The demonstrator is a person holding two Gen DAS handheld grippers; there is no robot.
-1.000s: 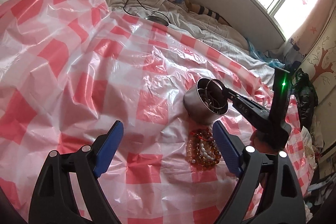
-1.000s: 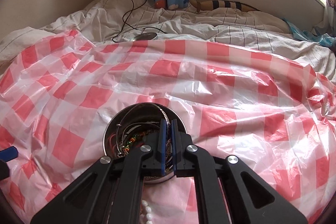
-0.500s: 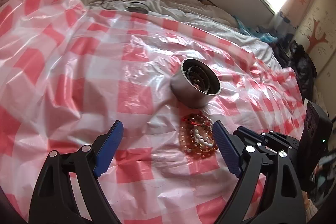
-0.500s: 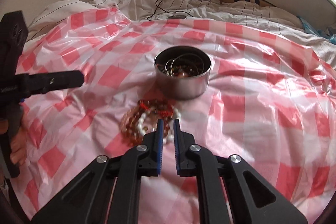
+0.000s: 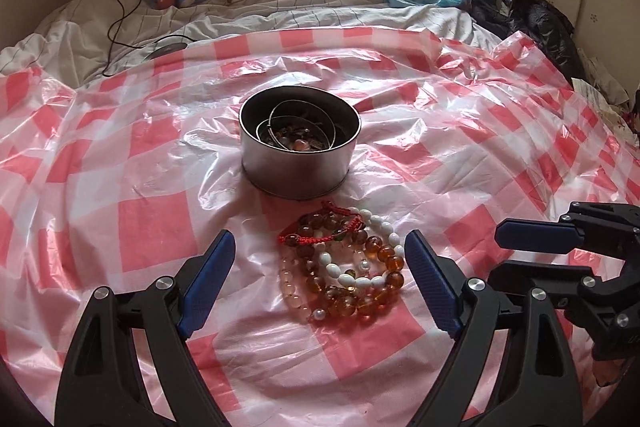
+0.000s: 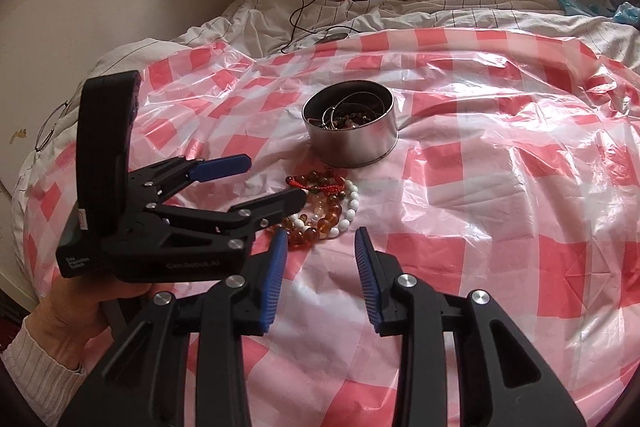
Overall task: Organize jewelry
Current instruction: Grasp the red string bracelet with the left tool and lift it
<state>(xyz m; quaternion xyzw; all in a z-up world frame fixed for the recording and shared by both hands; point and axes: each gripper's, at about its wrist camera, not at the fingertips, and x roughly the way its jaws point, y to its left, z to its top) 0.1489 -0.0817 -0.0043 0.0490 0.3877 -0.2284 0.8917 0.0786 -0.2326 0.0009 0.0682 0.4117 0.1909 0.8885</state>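
Observation:
A round metal tin (image 5: 298, 167) (image 6: 354, 147) with bangles and beads inside stands on the red-and-white checked plastic sheet (image 5: 152, 227). Just in front of it lies a pile of bead bracelets (image 5: 344, 269) (image 6: 326, 215): amber, white, pink and a red cord. My left gripper (image 5: 320, 241) (image 6: 275, 177) is open wide, its fingertips on either side of the pile and slightly above it. My right gripper (image 6: 320, 233) (image 5: 498, 251) is opening, with nothing between its jaws. It hovers just short of the pile on the near right.
A hand in a pale knit sleeve (image 6: 76, 311) holds the left gripper. White bedding with a black cable and round charger (image 5: 166, 47) lies behind the sheet. A dark bag (image 5: 540, 23) sits at the far right, glasses (image 6: 52, 129) at the bed's left edge.
My right gripper has drawn back from over the tin toward the bracelets and its jaws have parted from shut. My left gripper has rolled level and moved in around the pile.

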